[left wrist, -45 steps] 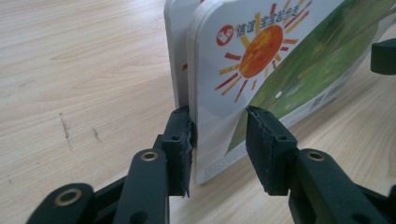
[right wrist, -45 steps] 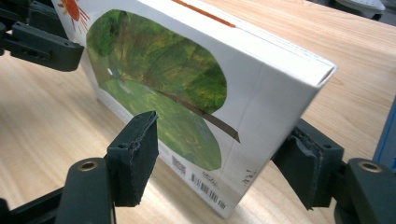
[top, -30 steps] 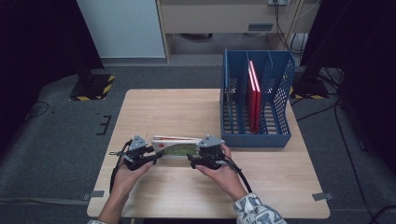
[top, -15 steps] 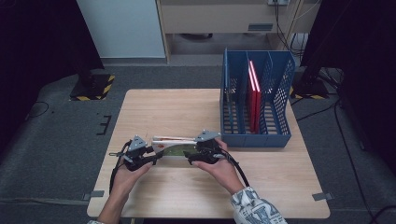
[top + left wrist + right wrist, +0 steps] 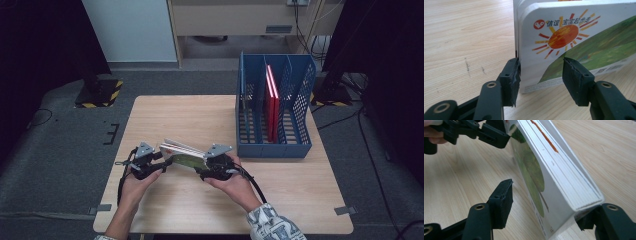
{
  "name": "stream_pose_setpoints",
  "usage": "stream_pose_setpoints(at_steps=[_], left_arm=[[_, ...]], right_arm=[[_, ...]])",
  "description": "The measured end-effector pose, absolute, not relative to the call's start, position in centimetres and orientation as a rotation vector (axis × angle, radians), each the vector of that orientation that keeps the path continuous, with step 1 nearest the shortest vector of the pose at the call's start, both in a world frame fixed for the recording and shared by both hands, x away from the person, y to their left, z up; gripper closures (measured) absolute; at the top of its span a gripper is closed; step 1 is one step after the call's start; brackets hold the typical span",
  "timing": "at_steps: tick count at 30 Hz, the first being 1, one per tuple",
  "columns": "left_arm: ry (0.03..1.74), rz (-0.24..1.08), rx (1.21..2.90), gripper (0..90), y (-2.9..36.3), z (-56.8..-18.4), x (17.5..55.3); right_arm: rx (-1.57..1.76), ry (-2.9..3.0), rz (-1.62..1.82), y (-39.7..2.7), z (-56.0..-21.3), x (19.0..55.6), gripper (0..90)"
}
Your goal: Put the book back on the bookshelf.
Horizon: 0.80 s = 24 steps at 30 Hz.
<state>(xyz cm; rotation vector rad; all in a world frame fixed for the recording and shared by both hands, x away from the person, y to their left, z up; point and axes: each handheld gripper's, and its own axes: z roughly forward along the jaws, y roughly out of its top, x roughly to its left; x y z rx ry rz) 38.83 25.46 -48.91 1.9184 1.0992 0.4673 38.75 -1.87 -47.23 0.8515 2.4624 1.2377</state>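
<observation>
The table point(image 5: 175, 115) is offering wide free room ahead and to the left, its near edge running just behind the hands; the rack point(image 5: 272, 148) is standing well apart at the right rear, red books point(image 5: 272, 107) upright in a middle slot. The book point(image 5: 187, 152) is leaning on its long edge between both grippers. The left gripper point(image 5: 162, 161) has just been opening, released, one corner lying between its pads. The right gripper point(image 5: 202, 167) has just been closing round the other end, one pad not yet touching, so a handover to the right is probably happening

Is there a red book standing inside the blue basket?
Yes, a red book stands upright in a middle slot of the blue basket.
</observation>
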Motion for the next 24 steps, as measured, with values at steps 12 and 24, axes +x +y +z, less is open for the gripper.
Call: stream_pose_setpoints(at_steps=[12, 24], left_arm=[[1.094, 0.458, 1.927, 38.7, 25.1, -48.9, 38.6], [1.138, 0.497, 1.921, 19.4, 25.7, -48.8, 37.9]], right_arm=[[0.756, 2.505, 1.32, -1.6, -46.9, 39.8, 38.4], [0.693, 2.551, 1.301, -0.9, -46.3, 41.1, 49.0]])
